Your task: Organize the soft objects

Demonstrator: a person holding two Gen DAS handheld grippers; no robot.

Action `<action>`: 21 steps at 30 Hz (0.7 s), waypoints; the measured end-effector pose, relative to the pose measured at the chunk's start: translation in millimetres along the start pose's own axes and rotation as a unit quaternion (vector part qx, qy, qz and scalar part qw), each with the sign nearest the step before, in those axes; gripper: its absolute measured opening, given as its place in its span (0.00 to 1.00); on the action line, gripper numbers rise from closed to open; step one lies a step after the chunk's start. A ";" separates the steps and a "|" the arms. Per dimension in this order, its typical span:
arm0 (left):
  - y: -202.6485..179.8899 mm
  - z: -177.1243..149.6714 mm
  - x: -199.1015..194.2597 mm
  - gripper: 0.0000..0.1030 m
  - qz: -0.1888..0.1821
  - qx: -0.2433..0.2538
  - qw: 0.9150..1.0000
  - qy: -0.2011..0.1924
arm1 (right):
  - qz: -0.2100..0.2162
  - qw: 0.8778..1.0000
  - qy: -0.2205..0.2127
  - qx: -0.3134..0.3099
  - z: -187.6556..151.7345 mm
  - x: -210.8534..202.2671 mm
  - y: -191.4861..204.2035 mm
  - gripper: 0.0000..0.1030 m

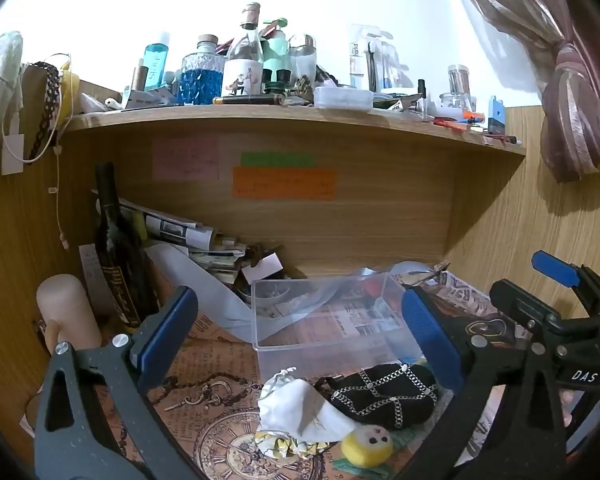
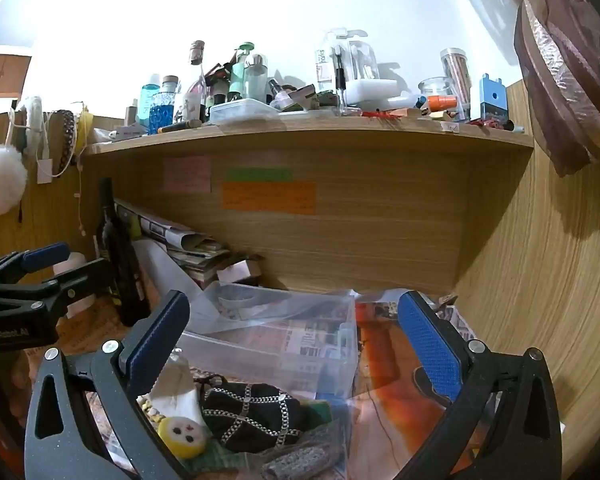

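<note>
A black pouch with silver chain pattern (image 1: 384, 394) lies on the printed desk mat in front of a clear plastic box (image 1: 324, 316). A white cloth bag (image 1: 300, 404) and a yellow round soft toy (image 1: 367, 444) lie beside it. My left gripper (image 1: 300, 328) is open above them, empty. In the right wrist view the black pouch (image 2: 248, 416), the yellow toy (image 2: 182, 436), a grey knitted piece (image 2: 300, 462) and the clear box (image 2: 276, 336) show. My right gripper (image 2: 296, 352) is open and empty above them.
A dark wine bottle (image 1: 116, 256), a beige cylinder (image 1: 66, 312) and stacked papers (image 1: 204, 244) stand at the left back. A wooden shelf (image 1: 284, 118) above carries several bottles and jars. A wooden side wall (image 2: 540, 280) is at the right.
</note>
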State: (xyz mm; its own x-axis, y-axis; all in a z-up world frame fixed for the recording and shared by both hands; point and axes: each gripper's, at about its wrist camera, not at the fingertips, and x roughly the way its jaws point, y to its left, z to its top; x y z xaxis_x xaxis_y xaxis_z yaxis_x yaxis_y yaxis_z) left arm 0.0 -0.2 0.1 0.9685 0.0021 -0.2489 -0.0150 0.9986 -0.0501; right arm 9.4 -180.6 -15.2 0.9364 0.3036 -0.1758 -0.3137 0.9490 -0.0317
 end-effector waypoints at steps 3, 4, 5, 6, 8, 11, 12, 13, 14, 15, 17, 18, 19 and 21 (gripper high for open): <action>-0.4 -0.1 -0.3 1.00 0.001 0.003 1.000 -0.002 | 0.000 1.000 0.001 0.002 -0.2 0.2 -2.6 1.00; -0.2 -0.1 -0.3 1.00 0.000 0.002 1.000 -0.001 | 0.001 1.000 0.001 0.002 -0.2 0.1 -3.3 1.00; -0.2 0.0 -0.3 1.00 0.000 0.003 1.000 -0.001 | 0.001 1.000 0.001 0.002 -0.6 1.9 -1.9 1.00; -0.2 0.0 -0.2 1.00 -0.001 0.002 1.000 0.000 | 0.001 1.000 0.001 0.000 -0.6 2.0 -1.3 1.00; -0.5 0.2 -0.4 1.00 -0.002 0.003 1.000 0.000 | -0.001 1.000 0.001 -0.002 -0.7 2.0 0.4 1.00; 0.3 1.2 1.0 1.00 0.000 0.006 1.000 -0.001 | 0.002 1.000 0.000 0.003 -2.8 1.9 -3.5 1.00; -1.2 1.5 1.2 1.00 0.000 0.007 1.000 -0.001 | 0.002 1.000 0.000 0.004 -2.6 1.5 -2.2 1.00; -0.8 2.1 1.4 1.00 -0.001 0.007 1.000 -0.001 | 0.002 1.000 0.000 0.004 -2.2 0.8 -0.8 1.00; -0.9 2.5 0.8 1.00 -0.002 0.007 1.000 -0.001 | 0.002 1.000 0.001 0.004 -1.5 1.9 -0.7 1.00; -0.7 2.6 0.7 1.00 -0.003 0.007 1.000 -0.001 | 0.002 1.000 0.003 0.003 -0.5 3.3 -1.0 1.00; -3.3 0.8 -0.8 1.00 -0.003 0.010 1.000 -0.002 | 0.003 1.000 0.002 0.003 -1.4 2.8 1.1 1.00; -3.3 1.0 -1.1 1.00 -0.002 0.011 1.000 -0.003 | 0.002 1.000 0.003 0.003 -0.7 2.7 0.8 1.00; -3.0 1.0 -0.9 1.00 -0.002 0.011 1.000 -0.003 | 0.003 1.000 0.002 0.004 -0.7 2.5 0.7 1.00; -3.1 1.0 -0.6 1.00 -0.001 0.011 1.000 -0.003 | 0.003 1.000 0.002 0.004 -1.0 2.1 0.2 1.00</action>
State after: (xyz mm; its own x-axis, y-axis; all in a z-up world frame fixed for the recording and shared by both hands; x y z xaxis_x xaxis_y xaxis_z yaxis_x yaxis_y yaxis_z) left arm -0.4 -3.2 1.3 0.9698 0.0003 -0.2438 -0.0075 0.9996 -0.0287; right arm 11.1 -179.8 -16.6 0.9339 0.3094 -0.1792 -0.3182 0.9478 -0.0219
